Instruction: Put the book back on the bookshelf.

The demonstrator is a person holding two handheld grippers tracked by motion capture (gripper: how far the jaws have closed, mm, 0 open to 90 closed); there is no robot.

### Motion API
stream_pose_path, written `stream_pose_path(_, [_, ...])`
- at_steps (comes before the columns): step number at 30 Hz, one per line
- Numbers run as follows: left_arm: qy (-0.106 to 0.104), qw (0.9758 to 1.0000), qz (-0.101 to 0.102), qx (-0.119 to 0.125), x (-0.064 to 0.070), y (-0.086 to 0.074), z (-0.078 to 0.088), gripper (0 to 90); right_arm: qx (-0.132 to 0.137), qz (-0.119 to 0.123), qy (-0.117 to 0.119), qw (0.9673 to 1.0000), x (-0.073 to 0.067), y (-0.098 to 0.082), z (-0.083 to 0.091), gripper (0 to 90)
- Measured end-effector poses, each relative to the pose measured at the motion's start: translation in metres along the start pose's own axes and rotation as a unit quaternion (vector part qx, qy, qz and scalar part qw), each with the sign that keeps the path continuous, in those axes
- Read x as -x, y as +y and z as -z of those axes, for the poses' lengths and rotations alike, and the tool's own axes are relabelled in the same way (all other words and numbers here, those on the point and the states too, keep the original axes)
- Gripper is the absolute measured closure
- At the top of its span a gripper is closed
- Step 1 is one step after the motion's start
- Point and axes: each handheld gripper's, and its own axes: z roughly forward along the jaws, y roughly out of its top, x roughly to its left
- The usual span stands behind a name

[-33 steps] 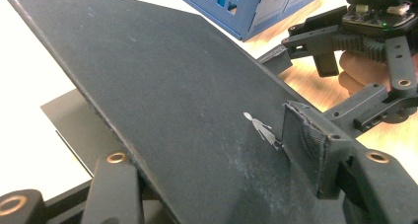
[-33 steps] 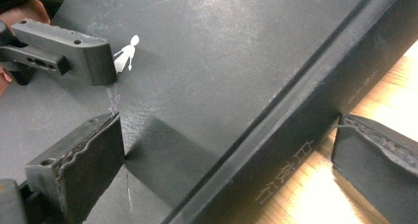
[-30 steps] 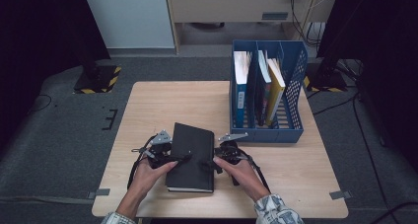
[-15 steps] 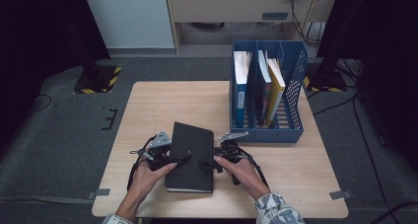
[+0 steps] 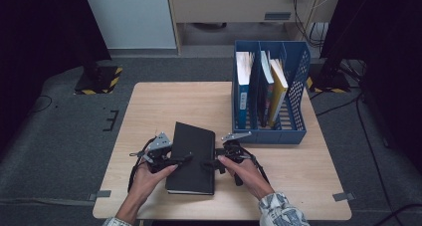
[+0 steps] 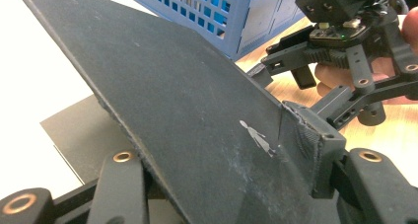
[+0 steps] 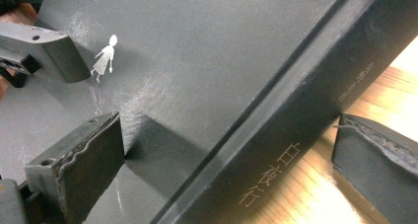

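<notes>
A black book (image 5: 191, 156) lies on the wooden table (image 5: 164, 101) near its front edge, spine to the right. My left gripper (image 5: 181, 160) reaches in from the book's left edge. In the left gripper view the front cover (image 6: 197, 95) is raised at a slant between the open jaws of my left gripper (image 6: 214, 147), one finger under it and the other pad on top. My right gripper (image 5: 208, 164) straddles the spine (image 7: 296, 120). One of its pads (image 7: 74, 169) rests on the cover, and the other stands on the table, clear of the spine. The right gripper (image 7: 224, 165) is open.
A blue file rack (image 5: 296, 86) with several upright books stands at the table's back right, close behind the right hand. The rack (image 6: 236, 17) also shows beyond the lifted cover. Bare wood lies to the left and behind the book.
</notes>
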Motion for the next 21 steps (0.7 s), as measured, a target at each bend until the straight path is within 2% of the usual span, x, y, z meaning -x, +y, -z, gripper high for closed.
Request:
stream_pose_path(4, [0.005,0.9999,-0.009,-0.001,0.0015,0.0001,0.0009,43.0,0.009,-0.004,0.009,0.9999,0.0046,0.0018,-0.0001,0.0])
stream_pose_path(12, [0.001,0.9999,-0.011,0.003,0.0015,0.0003,0.0015,43.1,0.007,-0.018,0.021,0.9996,0.0091,0.003,-0.0011,0.0])
stream_pose_path(21, [0.01,0.9998,-0.017,-0.007,0.0005,-0.0017,0.0015,43.0,0.0,-0.016,0.008,0.9998,0.0041,0.0047,-0.0009,0.4])
